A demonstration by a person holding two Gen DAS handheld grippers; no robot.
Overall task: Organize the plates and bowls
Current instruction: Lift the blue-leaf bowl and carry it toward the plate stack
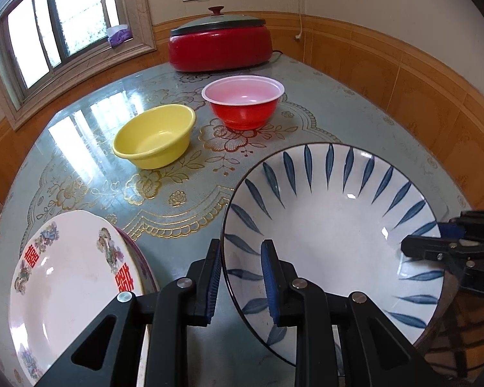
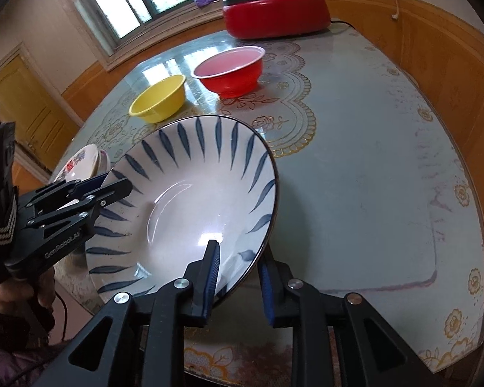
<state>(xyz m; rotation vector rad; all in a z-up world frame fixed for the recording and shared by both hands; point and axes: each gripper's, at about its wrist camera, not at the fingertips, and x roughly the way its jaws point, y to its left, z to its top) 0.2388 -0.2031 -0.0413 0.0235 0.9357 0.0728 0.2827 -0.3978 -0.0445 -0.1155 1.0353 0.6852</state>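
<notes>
Leaf-pattern bowl [image 1: 332,225] sat tilted at the counter [image 2: 371,161] edge, its rim straddled by left hand-held gripper [image 1: 242,277] and right hand-held gripper [image 2: 238,277], both narrow w/ visible slack, no pinch. Risk: the glazed rim slips during lifting, bowl drops or clips the plates [image 1: 67,277].

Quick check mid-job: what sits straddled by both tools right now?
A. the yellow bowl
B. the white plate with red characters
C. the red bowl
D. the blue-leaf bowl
D: the blue-leaf bowl has its rim between the fingers of the left tool and the right tool.
</notes>
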